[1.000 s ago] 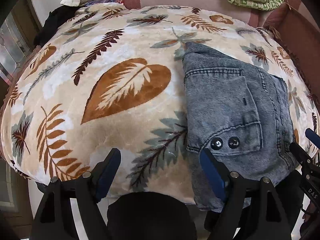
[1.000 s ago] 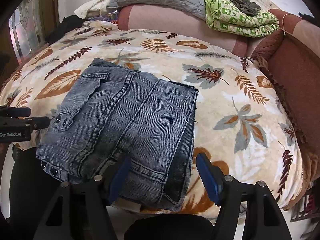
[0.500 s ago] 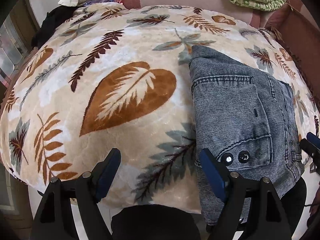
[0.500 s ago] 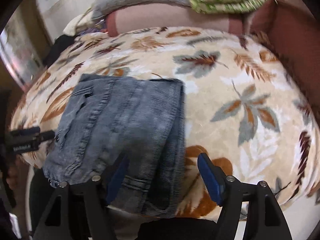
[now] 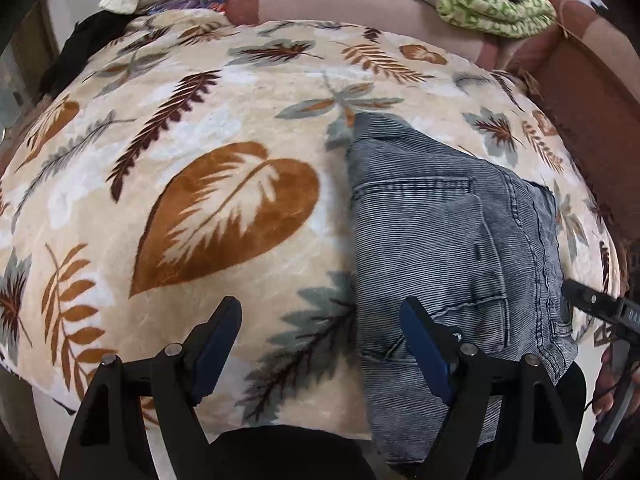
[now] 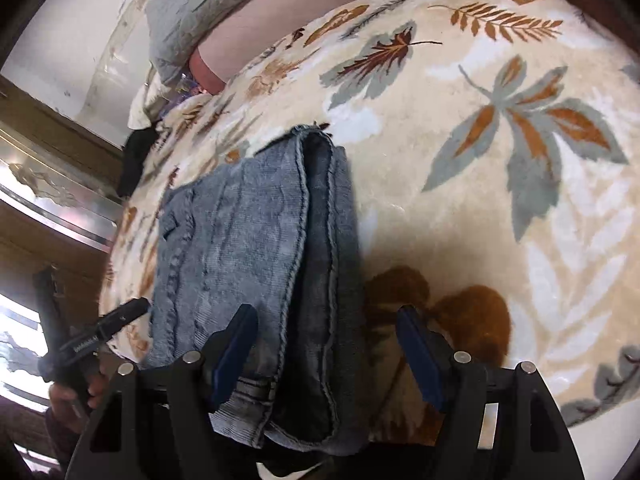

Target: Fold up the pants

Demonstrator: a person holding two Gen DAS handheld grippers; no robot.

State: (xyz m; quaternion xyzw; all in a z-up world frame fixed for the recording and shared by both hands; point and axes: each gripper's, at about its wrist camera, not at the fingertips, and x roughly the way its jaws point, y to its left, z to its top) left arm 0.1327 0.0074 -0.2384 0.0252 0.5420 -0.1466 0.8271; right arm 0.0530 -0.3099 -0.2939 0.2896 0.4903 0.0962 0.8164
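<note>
Fleece blanket (image 5: pixel 192 128) in cream, printed with brown, rust and grey-blue leaves, covers the bed and fills both wrist views. At its far side runs a pinkish padded headboard (image 5: pixel 360 0), with a green patterned cloth (image 5: pixel 492 12) bundled on top and a grey quilted cover (image 6: pixel 208 8) draped over it. A white wall and a wooden frame with glass show at the left of the right wrist view.

The pants (image 5: pixel 452 240), grey-blue corduroy, lie folded into a compact stack near the blanket's near edge, back pocket facing up; the near end droops over the edge. In the right wrist view the layered edges of the stack (image 6: pixel 316 280) are plainly seen along its right side.

The left gripper (image 5: pixel 320 356) has its jaws spread wide and grips nothing; its right blue finger pad (image 5: pixel 424 356) sits in front of the pants' near left corner, while the left one hangs over bare blanket. The right gripper (image 6: pixel 326 352) is likewise spread wide and empty, its left pad (image 6: pixel 234 352) over the near end of the pants and its right pad above the blanket beside them.
</note>
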